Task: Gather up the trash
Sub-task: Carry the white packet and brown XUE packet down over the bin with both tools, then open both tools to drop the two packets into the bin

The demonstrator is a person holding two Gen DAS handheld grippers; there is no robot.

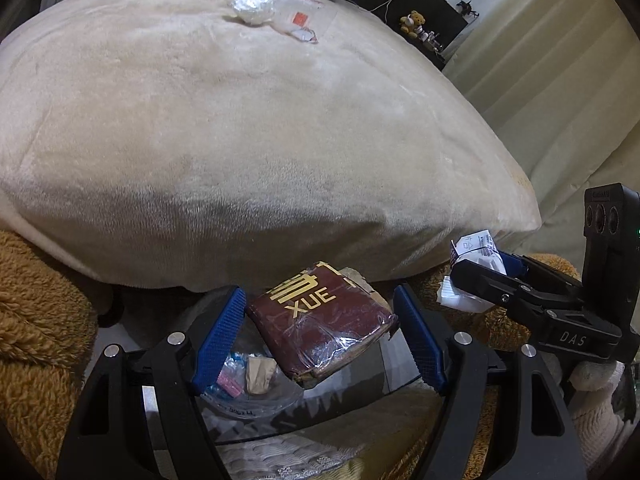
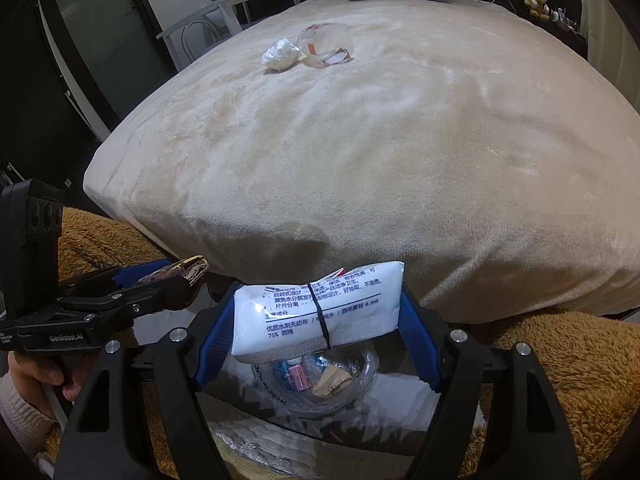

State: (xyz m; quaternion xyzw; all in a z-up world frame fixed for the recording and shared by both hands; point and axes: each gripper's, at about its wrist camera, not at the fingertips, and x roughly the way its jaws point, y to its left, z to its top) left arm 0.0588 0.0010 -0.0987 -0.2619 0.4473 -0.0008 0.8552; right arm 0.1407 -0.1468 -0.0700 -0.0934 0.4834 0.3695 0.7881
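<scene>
Step in hand: we read this as the drop-off stage; both grippers carry trash and hang over the clear plastic bag (image 2: 316,380) at the near foot of the bed (image 2: 400,160).
Left gripper (image 1: 320,332): its jaws stand partly spread and grasp a dark red packet (image 1: 320,324) printed with gold letters; in its own view the left pad appears just clear of the packet, but the right wrist view shows the packet clamped between the fingers.
Right gripper (image 2: 316,332): its jaws clench a white wipes pack (image 2: 320,312), bound by a thin black band, across its short sides.
Collecting bag: open mouth up, it lies under both grippers, with small wrappers already inside; it sits on a dark glossy surface (image 2: 400,392) between brown fleece (image 2: 560,380) at left and right.
Trash left: a crumpled white wad (image 2: 281,55) and a clear wrapper with an orange label (image 2: 326,42) lie side by side far up the bed, well apart from both grippers.
Next move, our judgement: we centre each load over the bag mouth, then release the jaws one at a time so neither item lands on the rim.
Risk: the bag looks limp and its mouth is narrow; the broad red packet may catch its edge.
</scene>
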